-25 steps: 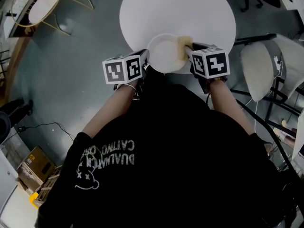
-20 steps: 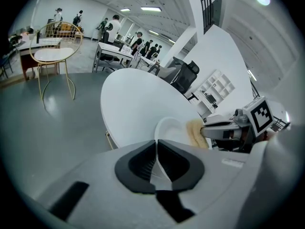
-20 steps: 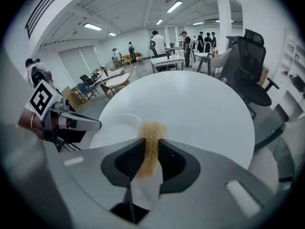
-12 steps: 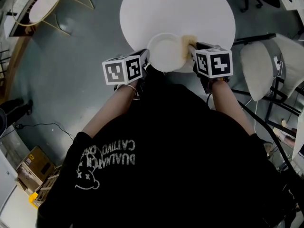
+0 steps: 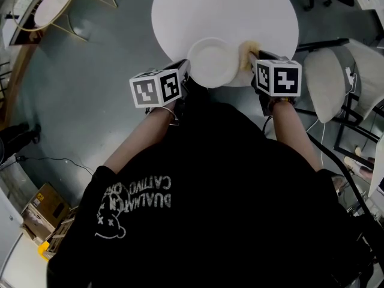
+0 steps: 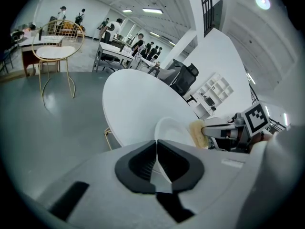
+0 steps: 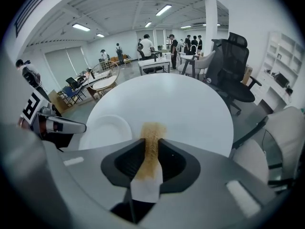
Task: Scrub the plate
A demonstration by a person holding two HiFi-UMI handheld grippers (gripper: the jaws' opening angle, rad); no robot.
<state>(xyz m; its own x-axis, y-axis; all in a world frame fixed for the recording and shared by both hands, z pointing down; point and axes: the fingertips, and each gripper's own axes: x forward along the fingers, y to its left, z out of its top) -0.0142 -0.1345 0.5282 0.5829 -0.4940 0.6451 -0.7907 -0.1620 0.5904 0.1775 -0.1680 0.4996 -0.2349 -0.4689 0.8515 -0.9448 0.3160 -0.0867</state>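
Observation:
A white plate sits at the near edge of the round white table. My left gripper is shut on the plate's near-left rim; in the left gripper view the thin rim runs between the closed jaws of that gripper. My right gripper is shut on a yellow-brown sponge. The sponge is just right of the plate, over bare table. In the right gripper view the sponge sticks out past the right gripper, with the plate to its left.
A white cushioned chair stands right of the table, and a black office chair beyond it. A gold wire chair stands far left. Cardboard boxes lie on the floor at lower left. People stand at desks in the background.
My right gripper has carried the sponge to the right, from the plate's right rim onto the table beside it. The left gripper and the plate have stayed put.

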